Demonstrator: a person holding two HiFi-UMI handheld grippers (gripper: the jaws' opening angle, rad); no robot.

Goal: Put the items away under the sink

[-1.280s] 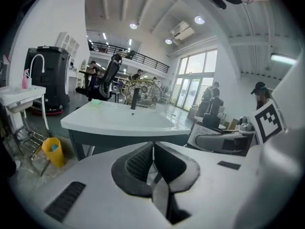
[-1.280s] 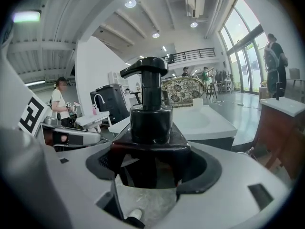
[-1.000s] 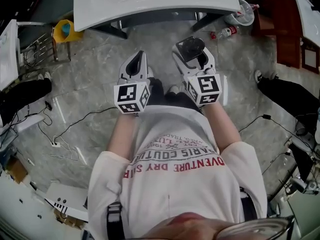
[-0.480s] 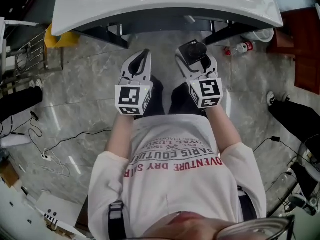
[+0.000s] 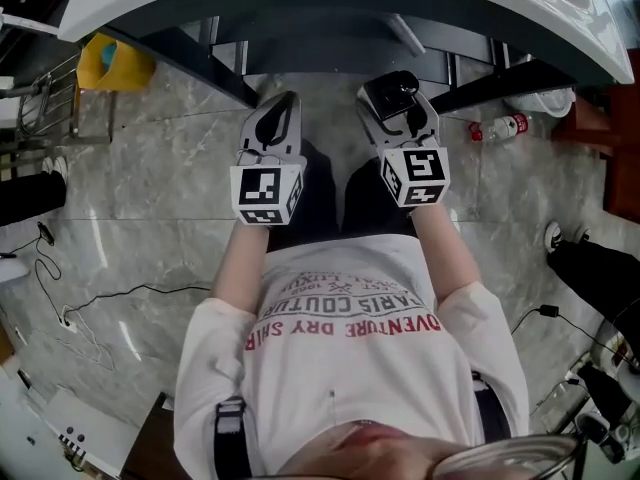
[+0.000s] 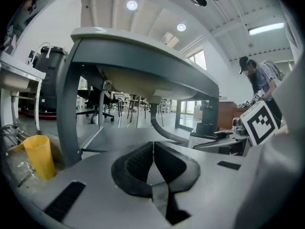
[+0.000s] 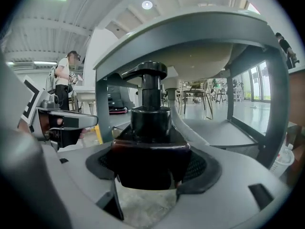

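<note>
The white sink [image 5: 120,3] on its dark grey frame [image 5: 200,58] fills the top of the head view. My right gripper [image 5: 397,98] is shut on a dark pump bottle [image 5: 388,92], held upright just in front of the frame. In the right gripper view the bottle [image 7: 150,120] fills the middle, with the grey shelf under the sink [image 7: 221,133] beyond it to the right. My left gripper [image 5: 283,110] is level with the right one, shut with nothing in it; its pads [image 6: 138,163] meet. The sink's drain pipe [image 6: 161,128] and shelf [image 6: 119,136] lie ahead.
A yellow bin [image 5: 108,60] stands on the floor left of the sink, next to a wire rack [image 5: 35,108]. A plastic bottle [image 5: 497,128] and a white cup [image 5: 545,100] lie at the right. Cables [image 5: 90,308] trail over the marble floor. A person [image 6: 259,78] stands far off.
Both grippers and the head have come closer to the sink, and the basin now overhangs the gripper tips. The right gripper still holds the pump bottle.
</note>
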